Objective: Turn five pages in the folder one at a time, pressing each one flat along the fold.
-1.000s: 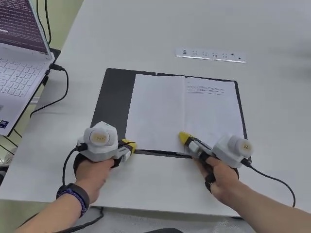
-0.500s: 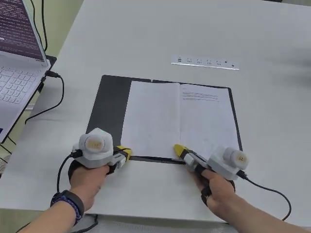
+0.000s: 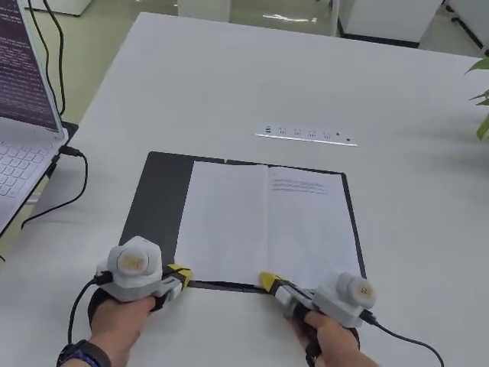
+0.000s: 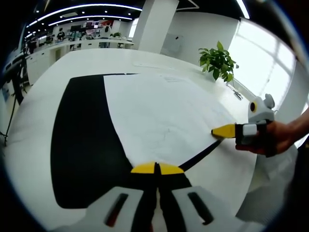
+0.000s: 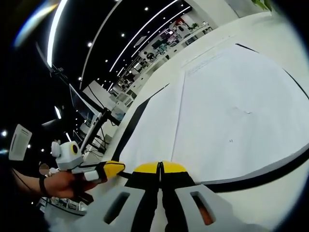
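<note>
At the far left a laptop [image 3: 19, 115] is sitting half out of the head view, its screen and keys cut off by the edge. A black cable [image 3: 57, 200] is trailing from it across the white table [image 3: 229, 69]. The left gripper [image 3: 182, 273] is pointing at the near edge of the folder [image 3: 157, 202], just beside the near left corner of the left page. Its yellow tips are pressing together and gripping nothing.

The folder is lying open and flat in the middle of the table, showing two white pages [image 3: 229, 222]. A few lines of print at the top of the right page are too small to read. The right gripper [image 3: 267, 280] is pointing at the near end of the fold, its tips likewise meeting with nothing between them. Whether either gripper is touching the paper I cannot tell.

Beyond the folder a strip of sockets [image 3: 306, 134] is sitting in the table top. A leafy plant [image 4: 217, 60] is standing past the table's far right side. In the two gripper views a bright open office with rows of ceiling lights is stretching out behind.
</note>
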Demonstrator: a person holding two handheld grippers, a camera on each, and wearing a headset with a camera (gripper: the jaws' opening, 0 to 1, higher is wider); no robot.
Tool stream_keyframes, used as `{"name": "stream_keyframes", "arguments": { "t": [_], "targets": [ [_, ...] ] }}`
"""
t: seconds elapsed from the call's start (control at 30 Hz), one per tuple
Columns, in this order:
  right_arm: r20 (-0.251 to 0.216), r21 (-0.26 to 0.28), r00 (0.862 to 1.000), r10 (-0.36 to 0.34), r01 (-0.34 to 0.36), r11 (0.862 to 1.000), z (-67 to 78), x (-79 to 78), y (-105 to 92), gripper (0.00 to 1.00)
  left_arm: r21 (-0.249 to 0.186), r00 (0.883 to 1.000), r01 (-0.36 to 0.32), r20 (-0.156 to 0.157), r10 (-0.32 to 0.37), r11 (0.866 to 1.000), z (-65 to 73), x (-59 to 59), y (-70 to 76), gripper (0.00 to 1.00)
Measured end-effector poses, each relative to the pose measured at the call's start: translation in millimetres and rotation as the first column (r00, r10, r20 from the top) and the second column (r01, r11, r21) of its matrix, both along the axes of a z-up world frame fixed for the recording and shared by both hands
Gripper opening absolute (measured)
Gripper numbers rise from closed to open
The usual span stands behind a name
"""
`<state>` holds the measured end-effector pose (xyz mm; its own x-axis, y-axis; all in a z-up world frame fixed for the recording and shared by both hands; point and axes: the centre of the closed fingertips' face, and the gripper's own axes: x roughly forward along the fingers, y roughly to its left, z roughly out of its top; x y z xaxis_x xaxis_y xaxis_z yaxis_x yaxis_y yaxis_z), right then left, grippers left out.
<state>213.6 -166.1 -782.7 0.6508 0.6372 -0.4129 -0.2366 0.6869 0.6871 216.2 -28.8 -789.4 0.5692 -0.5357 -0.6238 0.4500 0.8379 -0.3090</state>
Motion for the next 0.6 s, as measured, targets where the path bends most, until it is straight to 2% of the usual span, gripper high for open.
{"name": "stream_keyframes", "arguments": {
  "t": [0.3, 0.43, 0.53, 0.6],
  "targets": [
    [-0.013, -0.029, 0.999, 0.043, -0.043, 0.999, 1.8, -8.0, 1.3, 0.00, 0.012, 0.999, -0.023, -0.027, 0.023, 1.000, -0.7, 0.4, 0.5, 0.00],
    [-0.025, -0.036, 0.998, 0.064, -0.065, 0.997, 2.4, -13.8, 2.4, 0.00, -0.029, 0.995, -0.080, -0.064, 0.078, 0.996, -0.4, 0.5, 1.7, 0.00],
    [-0.006, -0.027, 0.998, 0.069, -0.069, 0.997, 7.5, -18.6, 1.7, 0.00, -0.012, 0.995, -0.065, -0.070, 0.064, 0.998, 0.4, -1.8, -0.7, 0.00],
    [-0.001, -0.024, 0.997, 0.072, -0.072, 0.997, 8.6, -21.4, 0.1, 0.00, -0.005, 0.997, -0.055, -0.062, 0.054, 0.998, 4.3, -4.2, -3.2, 0.00]
  ]
}}
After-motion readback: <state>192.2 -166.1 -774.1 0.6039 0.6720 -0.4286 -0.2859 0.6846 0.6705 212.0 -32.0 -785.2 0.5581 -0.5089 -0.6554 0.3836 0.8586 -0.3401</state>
